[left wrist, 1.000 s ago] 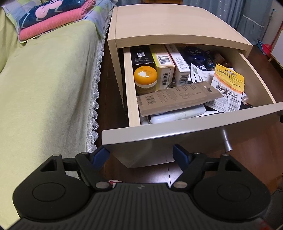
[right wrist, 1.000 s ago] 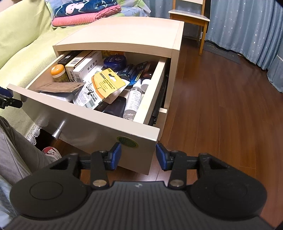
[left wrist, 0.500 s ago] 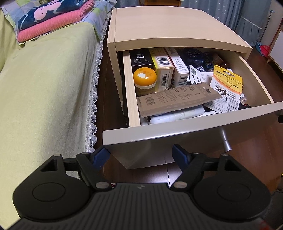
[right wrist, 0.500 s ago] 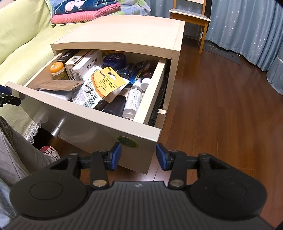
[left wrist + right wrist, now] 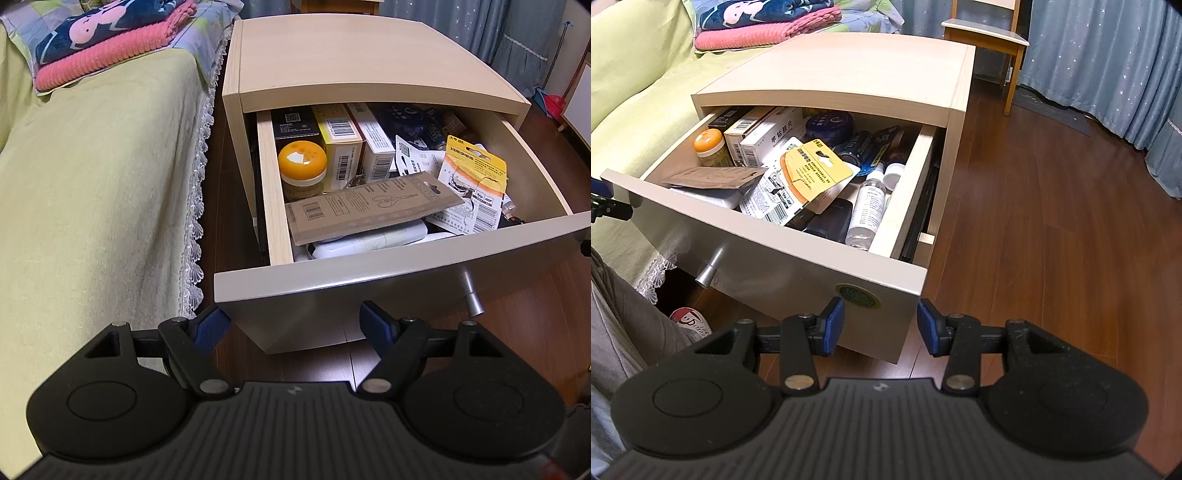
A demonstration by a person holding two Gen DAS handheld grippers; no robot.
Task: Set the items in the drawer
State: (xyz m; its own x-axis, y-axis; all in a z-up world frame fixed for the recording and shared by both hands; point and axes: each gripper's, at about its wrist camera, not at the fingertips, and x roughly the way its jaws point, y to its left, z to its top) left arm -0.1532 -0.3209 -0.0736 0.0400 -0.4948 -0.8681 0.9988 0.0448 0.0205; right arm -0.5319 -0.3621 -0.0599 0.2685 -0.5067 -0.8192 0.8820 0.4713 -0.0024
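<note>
Drawer [image 5: 388,262] holds three boxes [image 5: 341,134], one jar [image 5: 302,166]

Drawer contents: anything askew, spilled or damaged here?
Nothing spilled or visibly damaged. The open drawer is cluttered: a brown scissors card lies tilted across other items, and a yellow card pack rests slanted on the pile. Both grippers are open and empty.

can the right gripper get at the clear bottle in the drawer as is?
Probably yes. The drawer is pulled open, and the clear bottle lies uncovered along its right wall. The right gripper is open and empty, outside the drawer front. The wall beside the bottle may crowd one finger.
</note>
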